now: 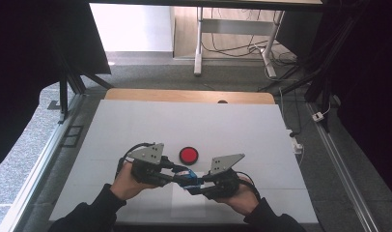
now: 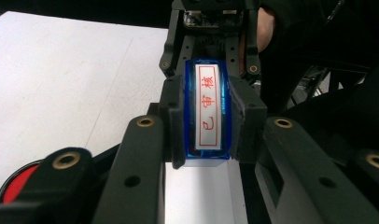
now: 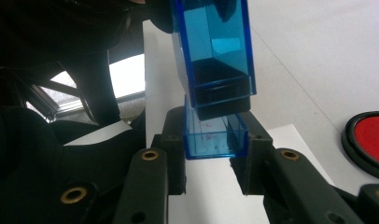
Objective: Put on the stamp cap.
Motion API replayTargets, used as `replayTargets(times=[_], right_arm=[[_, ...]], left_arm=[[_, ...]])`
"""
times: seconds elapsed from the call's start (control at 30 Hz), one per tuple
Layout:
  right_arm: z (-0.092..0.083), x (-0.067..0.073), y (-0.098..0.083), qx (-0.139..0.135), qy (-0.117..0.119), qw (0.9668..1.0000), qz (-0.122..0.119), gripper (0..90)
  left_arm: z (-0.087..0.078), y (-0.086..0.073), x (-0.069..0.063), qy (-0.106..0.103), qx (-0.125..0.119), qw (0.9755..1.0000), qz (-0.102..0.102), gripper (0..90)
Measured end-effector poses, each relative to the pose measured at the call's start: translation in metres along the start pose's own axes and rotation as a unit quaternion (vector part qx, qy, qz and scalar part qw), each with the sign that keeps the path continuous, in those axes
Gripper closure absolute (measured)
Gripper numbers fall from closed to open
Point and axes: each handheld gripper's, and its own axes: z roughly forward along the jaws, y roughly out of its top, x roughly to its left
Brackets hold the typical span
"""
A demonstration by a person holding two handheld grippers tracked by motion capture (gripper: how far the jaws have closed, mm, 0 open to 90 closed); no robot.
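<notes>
Stamp (image 2: 208,109) held over worktop (image 1: 136,130), just nearer than ink pad (image 1: 188,155). Left tool (image 1: 177,176) clamped on stamp body, right tool (image 1: 193,187) clamped on blue cap (image 3: 211,137). Cap to be pulled straight off, no twisting; rubber face kept untouched.

floor (image 1: 146,79): grey carpet | desk legs (image 1: 199,43) (white) | cables (image 1: 232,48) beneath

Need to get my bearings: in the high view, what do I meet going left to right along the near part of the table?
Left hand-held gripper → blue stamp held between both → right hand-held gripper. The red ink pad sits farther back.
</notes>
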Motion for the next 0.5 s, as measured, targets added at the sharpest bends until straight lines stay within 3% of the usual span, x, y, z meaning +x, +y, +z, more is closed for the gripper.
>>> replayTargets(times=[0.27, 0.5], right_arm=[[0.0004, 0.0021, 0.0000, 0.001, 0.005, 1.0000, -0.007, 68.3], [0.0008, 0.0040, 0.0008, 0.002, 0.007, 0.9999, -0.013, 68.3]], left_arm=[[0.0020, -0.0018, 0.0001, -0.014, 0.001, 0.9998, 0.016, 70.5], [0.0022, -0.0036, 0.0014, -0.029, -0.007, 0.9995, 0.011, 70.4]])
